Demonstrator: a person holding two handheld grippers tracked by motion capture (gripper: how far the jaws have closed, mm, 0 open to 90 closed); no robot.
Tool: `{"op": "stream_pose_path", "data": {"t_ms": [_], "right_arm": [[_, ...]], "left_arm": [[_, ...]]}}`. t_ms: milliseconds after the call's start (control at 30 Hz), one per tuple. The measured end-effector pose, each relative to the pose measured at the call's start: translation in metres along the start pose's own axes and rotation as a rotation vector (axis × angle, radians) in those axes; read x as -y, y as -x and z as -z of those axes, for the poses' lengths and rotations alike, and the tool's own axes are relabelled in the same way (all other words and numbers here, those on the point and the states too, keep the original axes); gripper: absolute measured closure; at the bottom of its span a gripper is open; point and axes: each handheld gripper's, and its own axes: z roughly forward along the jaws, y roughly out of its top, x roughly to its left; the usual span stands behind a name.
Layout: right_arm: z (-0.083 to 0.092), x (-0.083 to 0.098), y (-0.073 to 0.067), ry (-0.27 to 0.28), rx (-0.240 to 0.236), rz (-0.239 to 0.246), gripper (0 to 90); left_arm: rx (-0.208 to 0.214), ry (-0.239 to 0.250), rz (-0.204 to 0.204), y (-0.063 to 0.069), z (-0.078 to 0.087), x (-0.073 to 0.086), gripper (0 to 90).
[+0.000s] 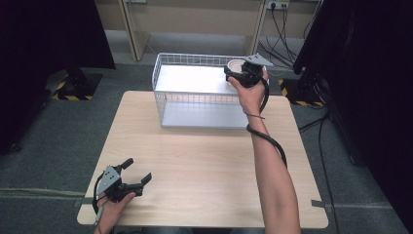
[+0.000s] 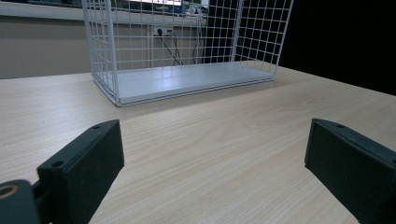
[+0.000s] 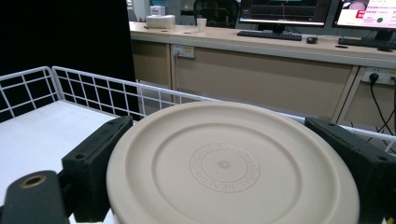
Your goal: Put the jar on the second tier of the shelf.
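Beige round container (image 3: 229,168), seen upside down with its ringed base uppermost, is held between the jaws of the right tongs (image 1: 242,73) above the far right corner of the white wire basket (image 1: 163,63).

Nearest the person, the left tongs (image 1: 131,175) are rested at the front left of the bench (image 1: 204,161), jaws spread wide with nothing between them; in the left gripper view only bare wood lies ahead, with the basket well beyond. Farther out, the right tongs are closed on the container, one jaw pressed to each side of its round wall, as the right gripper view shows. Beyond it, the basket's rim and white floor (image 3: 37,135) can be seen below.

The step in hand is judged to be setting the container down inside the basket. It would be done well if the container is kept level, lowered clear of the wire rim, and released only once the floor is touched, since a round wall can slip from flat jaws.
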Motion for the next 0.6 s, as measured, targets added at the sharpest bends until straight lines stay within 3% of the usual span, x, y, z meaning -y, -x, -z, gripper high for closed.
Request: {"op": "stream_pose_path", "data": {"t_ms": [267,600], "right_arm": [[0.004,0.001,-0.002,-0.008,-0.008,-0.017,2.3],[0.017,0.004,0.0,0.0,-0.026,-0.034,1.0]], "left_arm": [[-0.001,-0.002,-0.001,0.0,0.0,0.0,4.1],[-0.002,-0.003,-0.002,0.0,0.0,0.0,4.0]]}}
